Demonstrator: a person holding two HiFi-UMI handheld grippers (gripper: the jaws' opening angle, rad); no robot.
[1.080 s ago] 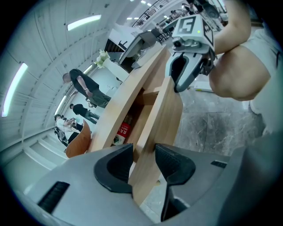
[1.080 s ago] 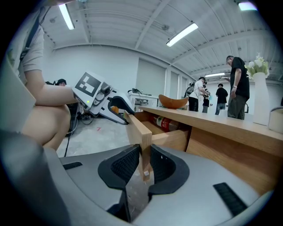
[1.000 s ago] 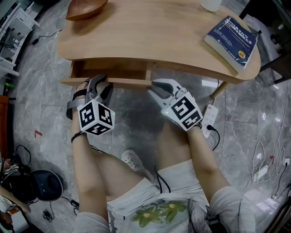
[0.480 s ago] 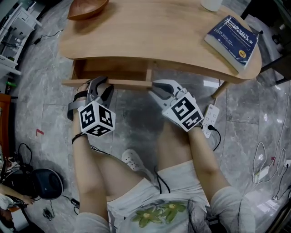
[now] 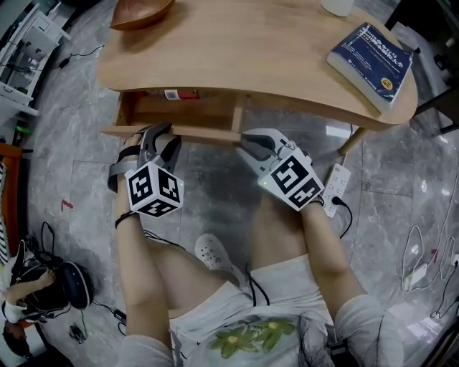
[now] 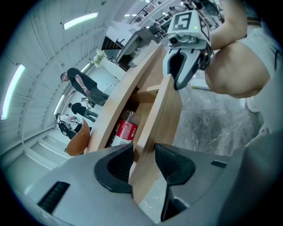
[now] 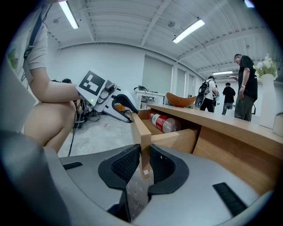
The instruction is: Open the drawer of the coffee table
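The wooden coffee table (image 5: pixel 251 50) has its drawer partly out, and the drawer front (image 5: pixel 201 133) is a thin light panel below the tabletop edge. My left gripper (image 5: pixel 163 133) straddles the panel's left part; in the left gripper view the left gripper (image 6: pixel 143 167) holds the drawer front (image 6: pixel 163 110) between both pads. My right gripper (image 5: pixel 244 141) pinches the panel's right end. In the right gripper view the right gripper (image 7: pixel 141 165) has just closed a little more on the drawer front (image 7: pixel 140 128). A red-labelled bottle (image 5: pixel 172 94) lies inside the drawer.
A blue book (image 5: pixel 371 57) lies on the tabletop's right and a brown wooden bowl (image 5: pixel 141 11) at its far left. A white power strip (image 5: pixel 332 188) sits on the marble floor by the right wrist. The person's knees and a white shoe (image 5: pixel 211 252) are below the grippers.
The drawer stands slightly further out, and the bottle's red label now shows under the tabletop edge. Both grippers stay on the drawer front.
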